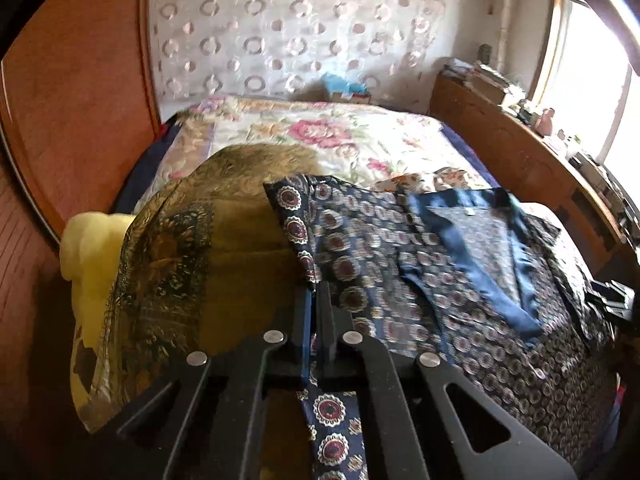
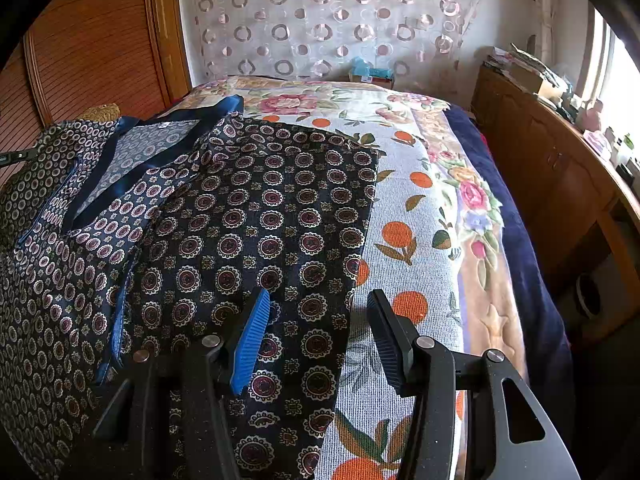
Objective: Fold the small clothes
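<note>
A dark navy top with a medallion print [image 1: 400, 264] [image 2: 240, 220] lies spread on the bed, its blue-trimmed neckline facing up. In the left wrist view my left gripper [image 1: 316, 292] is shut on the garment's left edge, and a strip of the printed cloth runs down between the jaws. In the right wrist view my right gripper [image 2: 316, 308] stands open over the garment's right edge. Its blue left finger [image 2: 250, 344] lies over the cloth and its black right finger [image 2: 386, 340] over the bedspread. Nothing is pinched between them.
An olive-gold patterned cloth [image 1: 192, 248] lies heaped left of the top, over something pale yellow [image 1: 92, 248]. The bed carries a floral and orange-fruit bedspread [image 2: 416, 216]. A wooden cabinet [image 2: 552, 184] with clutter runs along the right, and a wooden panel [image 1: 80, 100] stands at the left.
</note>
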